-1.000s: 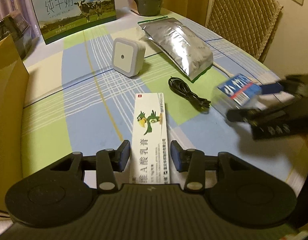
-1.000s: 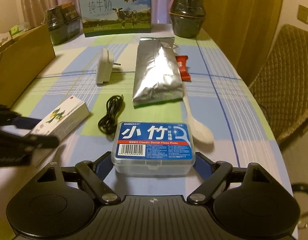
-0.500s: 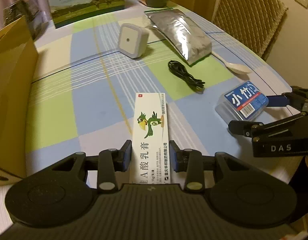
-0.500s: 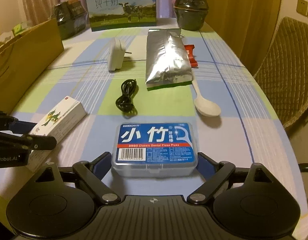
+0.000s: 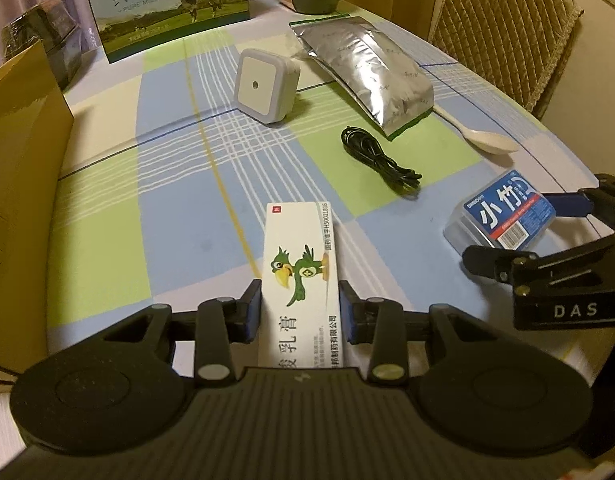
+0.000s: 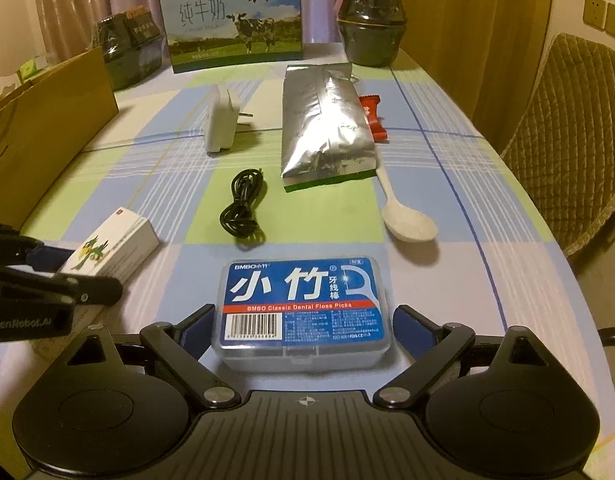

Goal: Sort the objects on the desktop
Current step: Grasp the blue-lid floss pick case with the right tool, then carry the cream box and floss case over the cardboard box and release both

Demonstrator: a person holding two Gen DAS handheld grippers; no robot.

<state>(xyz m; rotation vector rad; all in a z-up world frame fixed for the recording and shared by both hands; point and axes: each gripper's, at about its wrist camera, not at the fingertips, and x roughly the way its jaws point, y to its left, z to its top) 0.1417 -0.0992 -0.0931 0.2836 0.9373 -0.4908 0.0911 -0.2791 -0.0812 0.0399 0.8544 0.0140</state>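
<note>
The foil pouch looks crinkled and shiny. The floss box is clear glossy plastic, the ointment carton smooth printed card, the cable black rubbery, the tablecloth smooth checked.

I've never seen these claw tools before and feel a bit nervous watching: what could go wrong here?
The left gripper pinches only the near end of the long white ointment carton with the green bird, so it might tip when lifted. The right gripper has just been opening around the clear blue-labelled floss-pick box, pads apart from it; lifting now would probably leave it behind.
</note>
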